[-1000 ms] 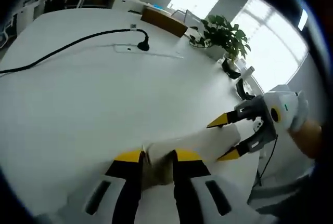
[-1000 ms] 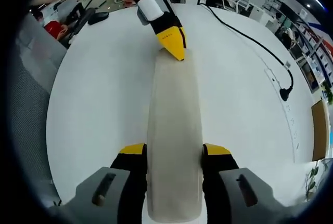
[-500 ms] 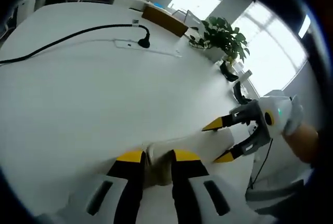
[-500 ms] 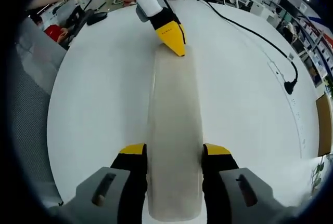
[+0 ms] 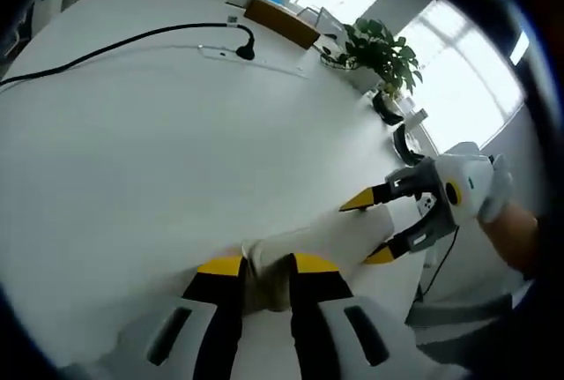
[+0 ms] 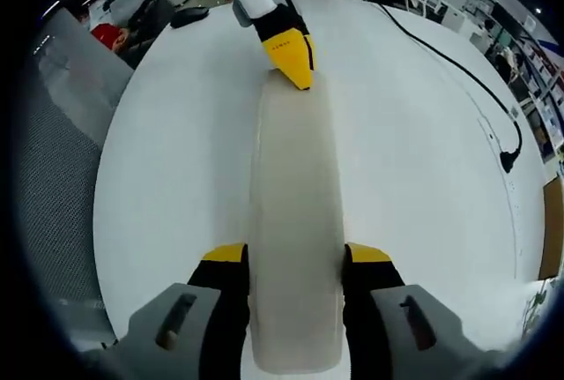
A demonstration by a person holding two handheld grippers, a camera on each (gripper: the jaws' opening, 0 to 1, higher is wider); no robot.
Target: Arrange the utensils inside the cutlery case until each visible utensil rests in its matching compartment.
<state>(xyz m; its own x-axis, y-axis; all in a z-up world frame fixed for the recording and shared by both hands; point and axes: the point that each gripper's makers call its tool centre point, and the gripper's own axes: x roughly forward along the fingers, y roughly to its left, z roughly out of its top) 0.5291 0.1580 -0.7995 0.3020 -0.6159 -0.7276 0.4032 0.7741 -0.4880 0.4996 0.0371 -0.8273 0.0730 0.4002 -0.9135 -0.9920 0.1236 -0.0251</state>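
While person is holding both tools over white table point(image 6: 176, 133), cutlery case point(image 6: 295, 221) is lying lengthwise between them, closed, contents hidden. Right gripper point(image 6: 295, 261) is clamping near end of case, jaws pressing both long sides. Left gripper point(image 5: 266, 267) is pinching opposite end, jaws nearly together on it. From left gripper view, right gripper point(image 5: 363, 232) is sitting ahead and to right, astride case point(image 5: 326, 237). Black cable point(image 5: 115, 43) is trailing across table well beyond, potted plant point(image 5: 381, 52) past far edge.

Two white-bodied hand-held gripper units, left point(image 5: 265, 267) and right point(image 6: 295, 257), with black, yellow-tipped jaws.
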